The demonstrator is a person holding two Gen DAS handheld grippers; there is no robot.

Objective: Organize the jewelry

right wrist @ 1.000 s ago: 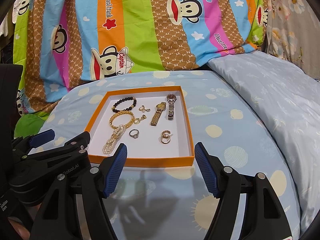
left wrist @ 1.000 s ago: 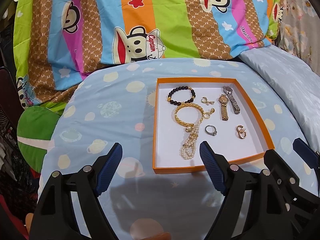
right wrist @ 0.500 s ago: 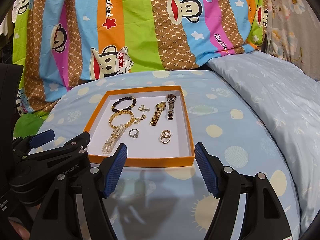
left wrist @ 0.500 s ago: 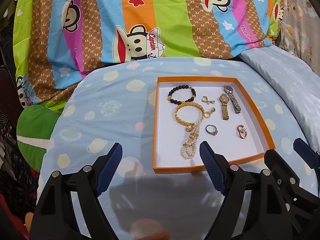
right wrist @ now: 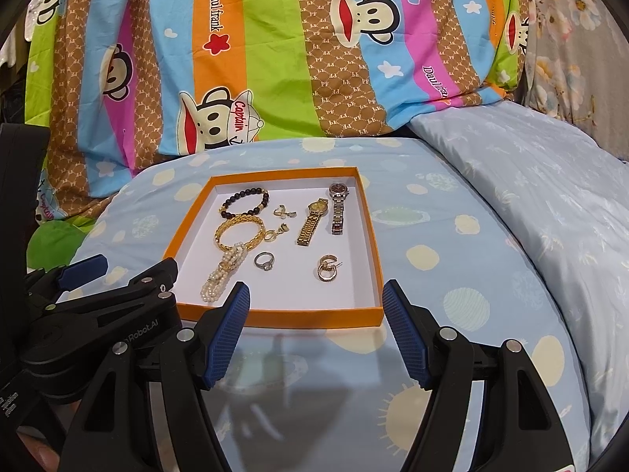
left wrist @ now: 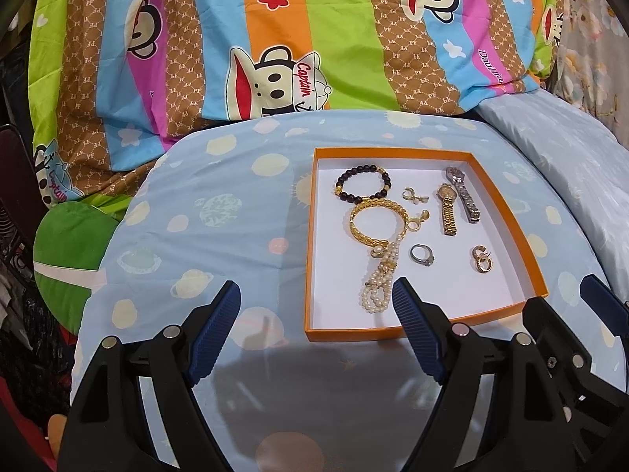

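Note:
An orange tray (left wrist: 309, 259) (right wrist: 275, 318) with a white floor lies on a blue patterned cushion. In it are a black bead bracelet (left wrist: 362, 185) (right wrist: 243, 201), a gold bangle (left wrist: 375, 224) (right wrist: 240, 232), a pearl string (left wrist: 379, 279) (right wrist: 224, 275), a silver ring (left wrist: 422, 255) (right wrist: 264, 261), gold earrings (left wrist: 482, 259) (right wrist: 328, 269), a gold watch (left wrist: 447, 208) (right wrist: 312, 222) and a silver watch (left wrist: 463, 193) (right wrist: 338, 206). My left gripper (left wrist: 316, 314) is open and empty, in front of the tray's near left corner. My right gripper (right wrist: 316, 306) is open and empty, in front of the tray's near edge.
A striped monkey-print quilt (left wrist: 275, 39) (right wrist: 275, 59) rises behind the cushion. A pale blue pillow (right wrist: 550, 196) lies to the right. A green cushion (left wrist: 67, 255) sits at the left. Each gripper shows at the edge of the other's view.
Both grippers stay open; the views have shifted only slightly. The jewelry has not moved.

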